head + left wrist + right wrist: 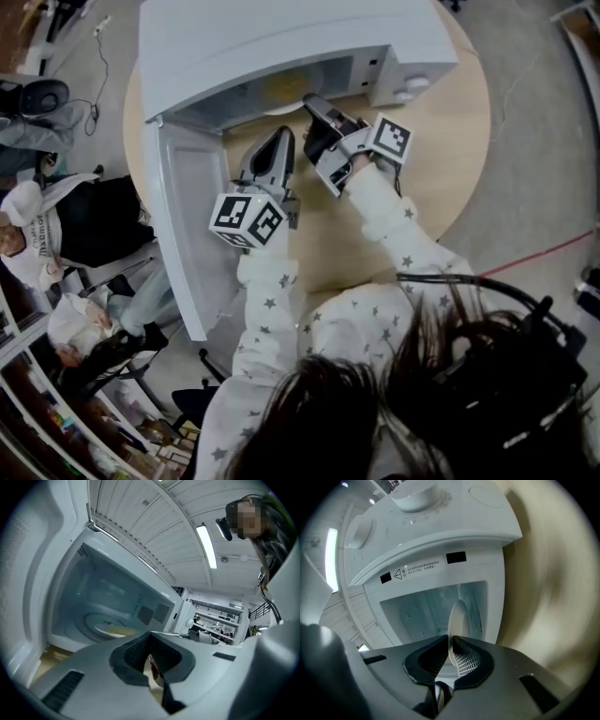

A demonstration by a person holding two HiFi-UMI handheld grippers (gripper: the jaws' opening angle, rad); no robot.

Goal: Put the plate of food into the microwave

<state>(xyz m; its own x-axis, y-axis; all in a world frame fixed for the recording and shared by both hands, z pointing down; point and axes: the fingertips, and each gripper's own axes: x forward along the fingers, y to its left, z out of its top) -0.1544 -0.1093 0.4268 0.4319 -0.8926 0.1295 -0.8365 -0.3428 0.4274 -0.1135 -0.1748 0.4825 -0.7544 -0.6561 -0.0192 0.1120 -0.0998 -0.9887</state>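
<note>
The white microwave (281, 37) stands on a round wooden table (441, 159) with its door (183, 234) swung open to the left. My right gripper (311, 103) reaches into the cavity mouth, shut on the rim of a white plate (457, 618) that I see edge-on between its pads. In the head view the plate (281, 92) shows yellow food just inside the opening. The left gripper view shows that plate (115, 631) low over the glass turntable (91, 623). My left gripper (279, 141) hovers in front of the opening, jaws together and holding nothing.
The microwave's control panel with two knobs (419, 496) sits to the right of the cavity. People (56, 225) sit beyond the table's left edge, near the open door. Bare table surface lies to the right of the microwave.
</note>
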